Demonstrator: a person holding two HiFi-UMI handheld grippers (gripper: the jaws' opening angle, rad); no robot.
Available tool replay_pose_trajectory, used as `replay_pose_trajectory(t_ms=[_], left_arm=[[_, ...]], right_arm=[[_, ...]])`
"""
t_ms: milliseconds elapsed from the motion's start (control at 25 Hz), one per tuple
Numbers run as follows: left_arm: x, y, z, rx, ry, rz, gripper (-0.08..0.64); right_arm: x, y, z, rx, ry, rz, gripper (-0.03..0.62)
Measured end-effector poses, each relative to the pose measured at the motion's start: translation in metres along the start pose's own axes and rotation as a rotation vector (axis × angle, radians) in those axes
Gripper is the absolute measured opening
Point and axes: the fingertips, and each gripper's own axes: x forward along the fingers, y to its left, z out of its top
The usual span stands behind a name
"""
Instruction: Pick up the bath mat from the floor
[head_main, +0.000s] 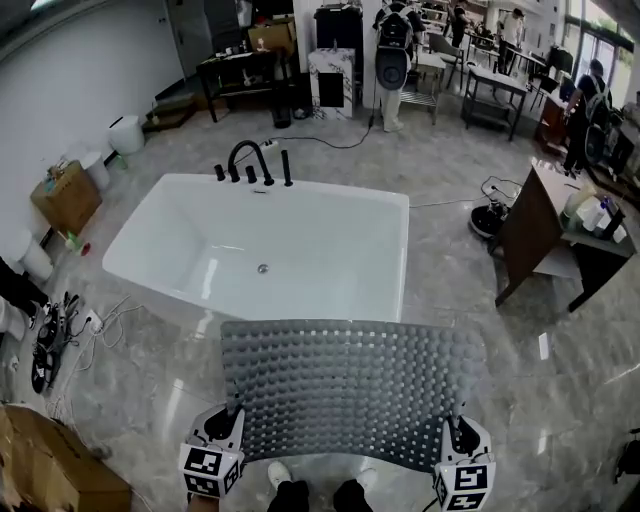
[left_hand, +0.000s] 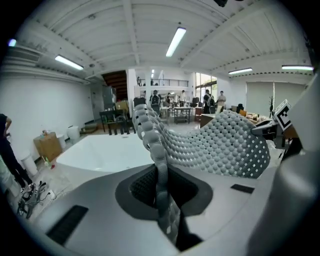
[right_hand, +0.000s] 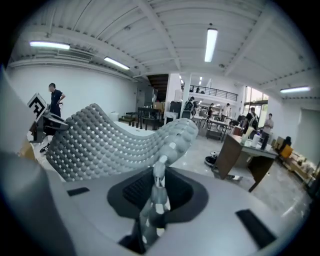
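Count: one grey bath mat (head_main: 350, 390), two grippers and one white bathtub (head_main: 260, 250) are showing; a black tap (head_main: 250, 160) is standing at the tub's far rim.
Left gripper (head_main: 225, 428): its jaws are clenching the mat's near left corner, and the studded edge is running straight between them in the left gripper view (left_hand: 162, 200).
Right gripper (head_main: 458, 436): its jaws are pinching the near right corner, with a fold of mat sticking up between them (right_hand: 155, 195).
Mat position: it is hanging off the floor (head_main: 470, 300), spread between the two grippers, just in front of the tub.
Long axis: it is running left to right, from one gripper to the other; the far long edge is facing the tub.
Hidden: the mat is covering the tub's near rim and most of the person's shoes (head_main: 320, 492).
Hard to tell: the small black pieces beside the tap are probably handles.
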Motion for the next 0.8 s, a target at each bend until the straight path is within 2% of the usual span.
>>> replay_pose_trajectory(t_ms=[120,280,800], left_arm=[[-0.014,0.001,0.035,0.025,-0.065,0.014,0.048],[-0.027,0.011,0.057,0.059,-0.108,0.017,0.048],[-0.061,0.078,0.088,0.159,-0.211,-0.121,0.048]], right_arm=[[-0.013,-0.001,0.031,0.016,-0.053,0.005,0.077],[-0.029,0.007,0.056,0.029,-0.105,-0.016,0.077],[-0.076,0.098,0.097,0.064,-0.157,-0.175,0.074]])
